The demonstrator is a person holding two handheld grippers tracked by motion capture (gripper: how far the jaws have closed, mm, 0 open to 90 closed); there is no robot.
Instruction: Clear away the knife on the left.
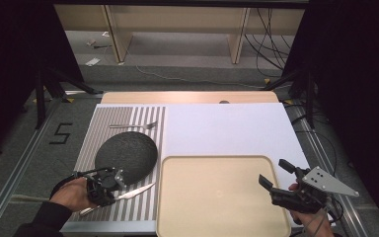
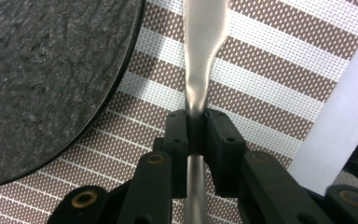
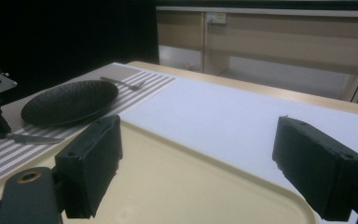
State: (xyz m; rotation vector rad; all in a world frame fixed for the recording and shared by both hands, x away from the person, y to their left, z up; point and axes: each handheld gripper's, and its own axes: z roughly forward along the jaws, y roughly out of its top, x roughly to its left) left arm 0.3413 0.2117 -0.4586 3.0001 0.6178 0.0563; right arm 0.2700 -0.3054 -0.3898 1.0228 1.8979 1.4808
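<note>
The slim silver metal table knife lies flat on the brown-and-white striped woven placemat, just beside the near rim of the round black textured plate, with its blade pointing away from the plate toward the tray. The left claw stands over the knife's narrow neck with its jaws drawn in tight, and the left gripper view shows the pads pressing on both sides of the metal, so the knife is gripped, though it sits on the placemat, not yet lifted. The step in hand looks like the pick-up of the knife.

Next to the plate, on its right, sits the wide beige plastic tray, bare, and that is the likely target. The next move calls for a straight lift that clears the tray's raised rim, with the thin handle kept from twisting between the pads.

Beyond the plate, a silver metal fork rests on the same placemat. Far from the plate, at the tray's right edge, the right claw hovers with jaws wide apart and nothing between them.
</note>
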